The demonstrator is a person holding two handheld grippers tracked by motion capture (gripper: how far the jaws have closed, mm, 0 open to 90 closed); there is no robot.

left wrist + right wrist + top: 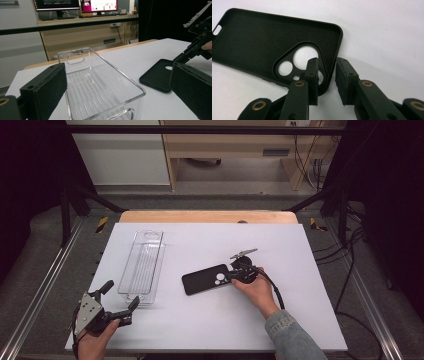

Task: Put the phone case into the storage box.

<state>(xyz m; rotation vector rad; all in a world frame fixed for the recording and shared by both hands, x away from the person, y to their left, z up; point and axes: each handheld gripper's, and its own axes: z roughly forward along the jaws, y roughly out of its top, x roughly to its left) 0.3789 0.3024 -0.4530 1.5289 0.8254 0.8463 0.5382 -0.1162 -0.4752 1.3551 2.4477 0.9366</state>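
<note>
- The phone case (206,279) lies open side up near the middle of the bench (300,320), at about 3 o'clock from the clear tray (142,265) and apart from it.
- The right gripper (327,72) straddles the case's end wall by the camera cutout: 1 jaw inside, 1 outside, a narrow gap, the pads not yet plainly pressing on the wall.
- To pinch well, I'd keep the jaws square to that wall and seat them low before closing, since a thin rim can slip or flex out.
- Lift flat, then carry toward 9 o'clock if the tray is the goal.
- The left gripper (119,301) waits at the tray's near end, about 6 o'clock, with jaws wide and nothing in them.
</note>
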